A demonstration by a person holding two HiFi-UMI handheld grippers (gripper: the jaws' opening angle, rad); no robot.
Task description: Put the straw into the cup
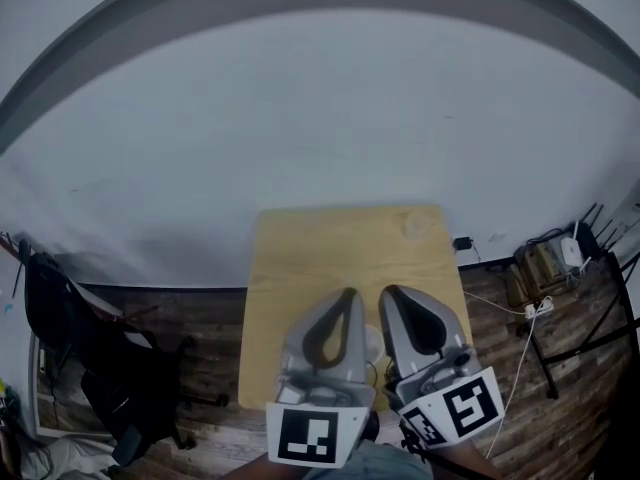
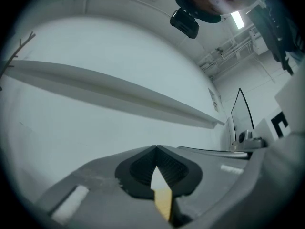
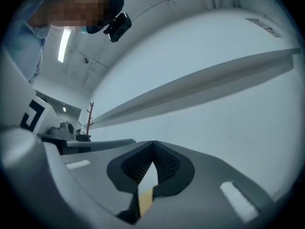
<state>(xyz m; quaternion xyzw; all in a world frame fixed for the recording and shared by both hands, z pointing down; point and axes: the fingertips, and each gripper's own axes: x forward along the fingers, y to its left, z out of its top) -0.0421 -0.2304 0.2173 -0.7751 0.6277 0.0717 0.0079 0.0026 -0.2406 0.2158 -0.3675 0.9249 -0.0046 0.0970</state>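
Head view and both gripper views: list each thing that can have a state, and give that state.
Left tongs: shut, tips touching, nothing held between them.
Right tongs: shut, tips touching, nothing held between them.
Table: standing against the wall, with both tongs held side by side over its near part.

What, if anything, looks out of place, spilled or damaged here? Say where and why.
Nothing on the wooden table looks spilled, damaged or askew. The left gripper and right gripper are both shut on nothing, side by side above its near part. The only odd point is that neither task item is clearly in view.
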